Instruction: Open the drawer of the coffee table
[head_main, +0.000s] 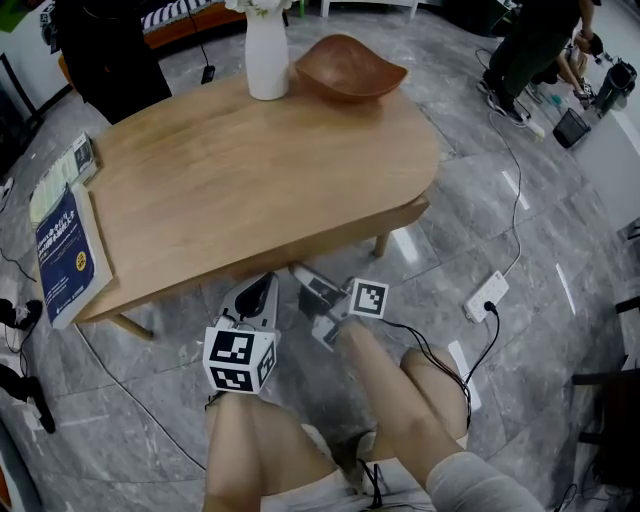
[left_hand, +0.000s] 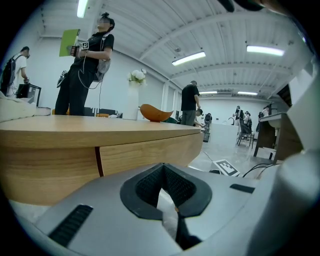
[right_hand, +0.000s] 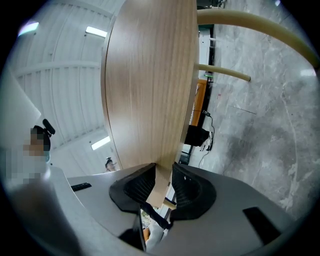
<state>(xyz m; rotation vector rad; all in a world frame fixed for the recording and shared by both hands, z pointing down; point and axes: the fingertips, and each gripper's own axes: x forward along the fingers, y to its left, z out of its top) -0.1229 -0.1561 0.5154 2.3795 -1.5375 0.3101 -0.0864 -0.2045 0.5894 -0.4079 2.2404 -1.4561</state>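
Note:
The oval wooden coffee table (head_main: 250, 180) stands in front of me. Its drawer front (left_hand: 145, 155) is a curved wooden panel under the top, with a dark seam at its left end. My right gripper (head_main: 303, 274) reaches under the table's near edge. In the right gripper view its pads (right_hand: 186, 184) lie on either side of the drawer front's wooden edge (right_hand: 162, 180), which fills the gap between them. My left gripper (head_main: 262, 292) hangs just left of it, short of the table. Its jaws (left_hand: 161, 187) are shut with nothing in them.
On the table stand a white vase (head_main: 266, 50) and a wooden bowl (head_main: 348, 68); books (head_main: 65, 240) lie at its left end. A power strip (head_main: 487, 296) and cables lie on the grey floor at the right. People stand beyond the table.

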